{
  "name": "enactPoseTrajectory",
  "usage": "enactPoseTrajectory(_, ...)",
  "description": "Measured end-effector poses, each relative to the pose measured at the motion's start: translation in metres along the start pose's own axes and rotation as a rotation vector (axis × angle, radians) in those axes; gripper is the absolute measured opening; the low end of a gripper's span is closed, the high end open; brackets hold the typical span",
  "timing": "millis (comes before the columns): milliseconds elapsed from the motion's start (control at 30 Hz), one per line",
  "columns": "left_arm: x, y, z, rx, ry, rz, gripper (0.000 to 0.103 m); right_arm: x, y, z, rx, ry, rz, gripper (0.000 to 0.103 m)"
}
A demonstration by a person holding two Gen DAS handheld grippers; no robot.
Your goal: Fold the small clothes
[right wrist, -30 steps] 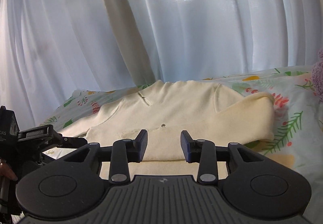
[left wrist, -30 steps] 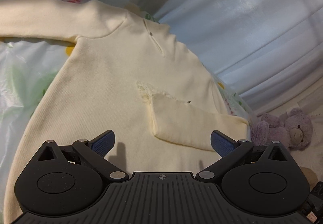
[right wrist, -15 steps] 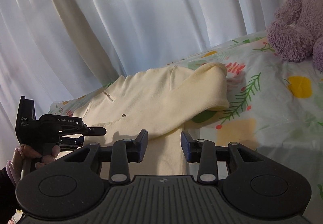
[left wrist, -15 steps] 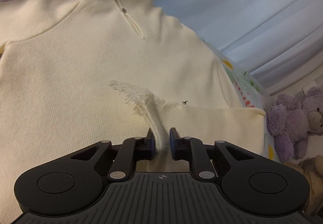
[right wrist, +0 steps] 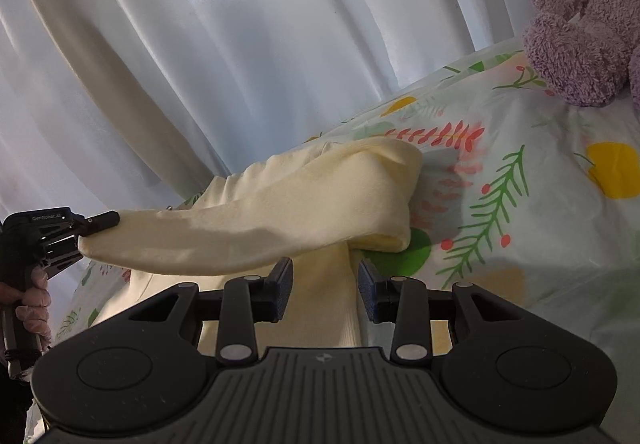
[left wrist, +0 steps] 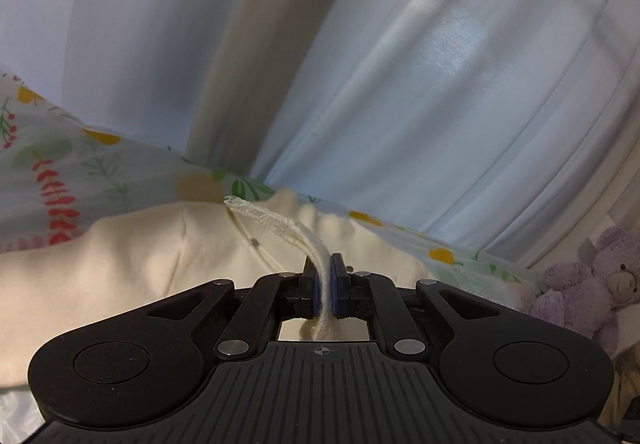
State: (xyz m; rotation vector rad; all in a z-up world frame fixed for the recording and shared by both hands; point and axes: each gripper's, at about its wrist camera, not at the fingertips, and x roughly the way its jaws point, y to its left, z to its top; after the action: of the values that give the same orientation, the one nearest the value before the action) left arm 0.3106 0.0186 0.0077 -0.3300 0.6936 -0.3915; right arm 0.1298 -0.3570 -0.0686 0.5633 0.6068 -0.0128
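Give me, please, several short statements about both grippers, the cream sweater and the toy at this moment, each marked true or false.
1. The left gripper is shut on the sweater's cuff. True.
2. The right gripper is clamped on the sweater. False: its jaws stand open, with fabric between them.
3. The sleeve is lifted off the bedsheet. True.
4. The purple teddy bear lies on top of the sweater. False: it sits apart, on the sheet.

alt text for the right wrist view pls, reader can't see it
The left gripper holds a cream sleeve lifted over a floral bedsheet, jaws shut on its cuff. The right gripper, jaws open, hovers at the cream top's body; white curtains and a purple teddy bear sit behind.
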Motion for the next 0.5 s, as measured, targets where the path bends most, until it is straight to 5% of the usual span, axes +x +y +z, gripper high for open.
enactPoseTrajectory(233, 0.031, 0.053, -0.027, -0.073, 0.132, 0.049, 0.007, 0.049, 0.000, 0.032, -0.053, 0.007, -0.118, 0.036)
enactPoseTrajectory(400, 0.045, 0.063, -0.040, -0.110, 0.179, 0.002, 0.020, 0.096, 0.008, 0.046, -0.115, 0.062, -0.205, 0.036)
enactPoseTrajectory(500, 0.052, 0.067, -0.042, -0.120, 0.194, -0.024, 0.021, 0.111, 0.004, 0.052, -0.107, 0.076, -0.273, 0.050)
